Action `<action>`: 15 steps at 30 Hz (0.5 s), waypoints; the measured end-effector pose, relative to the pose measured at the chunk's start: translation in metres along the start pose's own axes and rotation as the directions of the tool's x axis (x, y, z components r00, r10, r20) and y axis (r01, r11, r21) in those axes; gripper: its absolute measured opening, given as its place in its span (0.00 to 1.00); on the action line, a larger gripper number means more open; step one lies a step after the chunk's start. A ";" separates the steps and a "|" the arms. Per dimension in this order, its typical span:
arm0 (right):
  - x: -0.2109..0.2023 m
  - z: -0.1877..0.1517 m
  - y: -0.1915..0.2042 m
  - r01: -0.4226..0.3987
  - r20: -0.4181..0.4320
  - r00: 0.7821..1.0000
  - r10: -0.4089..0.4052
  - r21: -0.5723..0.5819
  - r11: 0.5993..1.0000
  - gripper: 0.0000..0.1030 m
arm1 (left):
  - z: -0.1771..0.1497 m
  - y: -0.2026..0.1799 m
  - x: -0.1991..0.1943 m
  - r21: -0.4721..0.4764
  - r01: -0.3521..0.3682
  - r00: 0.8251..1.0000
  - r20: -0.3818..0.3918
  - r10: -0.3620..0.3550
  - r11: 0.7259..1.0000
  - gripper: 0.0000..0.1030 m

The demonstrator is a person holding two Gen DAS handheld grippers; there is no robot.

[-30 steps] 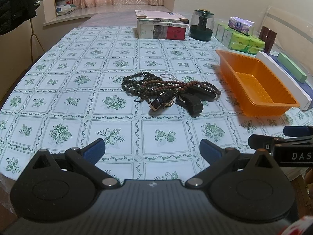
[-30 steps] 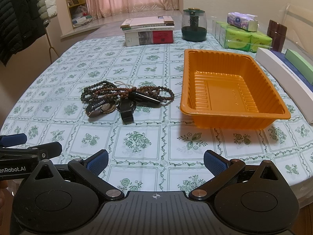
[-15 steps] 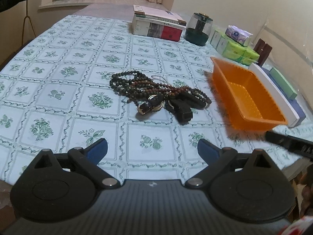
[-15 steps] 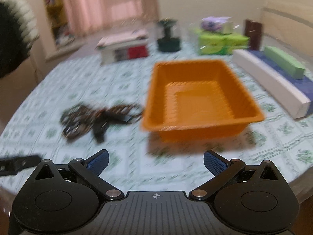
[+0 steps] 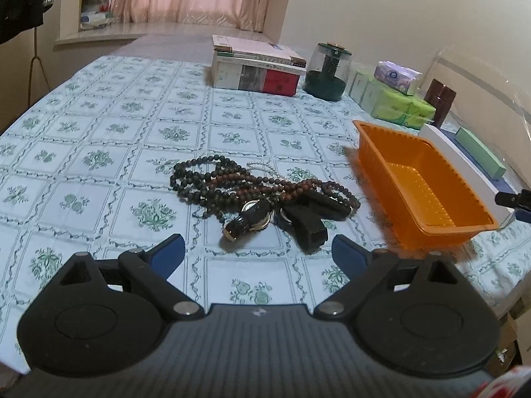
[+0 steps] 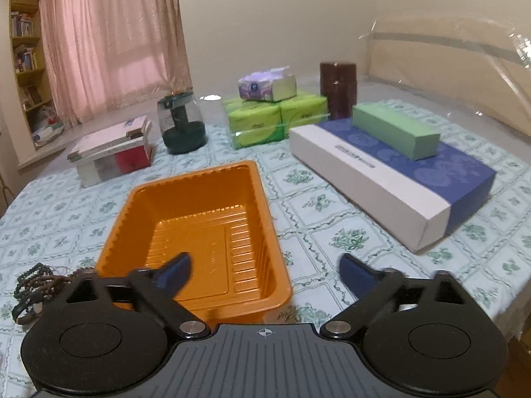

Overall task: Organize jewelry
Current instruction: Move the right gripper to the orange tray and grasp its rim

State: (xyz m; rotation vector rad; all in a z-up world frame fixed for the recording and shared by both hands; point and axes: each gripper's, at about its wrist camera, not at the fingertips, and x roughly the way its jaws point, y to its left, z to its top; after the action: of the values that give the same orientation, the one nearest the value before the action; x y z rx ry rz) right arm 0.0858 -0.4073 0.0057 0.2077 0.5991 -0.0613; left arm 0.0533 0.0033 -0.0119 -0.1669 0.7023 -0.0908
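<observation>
Behind right claw (image 6: 265, 270) | beads (image 6: 31, 280) half-hidden | both claws empty, spread, closing

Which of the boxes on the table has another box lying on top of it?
The long blue and white box at the right side; a smaller pale green box lies on its blue top.

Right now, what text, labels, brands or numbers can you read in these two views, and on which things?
Nothing can be read for certain.
Blue and white box: a line of print on its top, too small and blurred.
Stacked books: spine print and a red label, too small.
Purple tissue pack: a round logo, unreadable.
Green tissue packs: faint print, blurred.
Orange tray: small embossed marks on its floor, unreadable.
</observation>
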 end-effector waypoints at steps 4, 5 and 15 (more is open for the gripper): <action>0.021 -0.001 -0.011 -0.007 -0.031 0.999 0.007 0.011 1.000 0.74 | 0.001 -0.001 0.006 -0.006 0.001 1.000 -0.024 -0.001 1.000 0.89; 0.026 -0.002 -0.013 -0.009 -0.037 0.999 0.010 0.009 1.000 0.70 | 0.001 0.000 0.008 -0.011 0.004 0.999 -0.032 -0.005 1.000 0.89; 0.063 -0.013 -0.029 -0.050 -0.110 0.992 0.057 0.070 0.996 0.36 | 0.002 -0.003 0.021 -0.025 0.013 0.996 -0.087 -0.015 1.000 0.84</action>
State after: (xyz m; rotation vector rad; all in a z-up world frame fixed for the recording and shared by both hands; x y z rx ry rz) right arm 0.1271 -0.4327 -0.0457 0.2935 0.7032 -0.0179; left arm 0.0703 -0.0019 -0.0234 -0.1919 0.7892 -0.1037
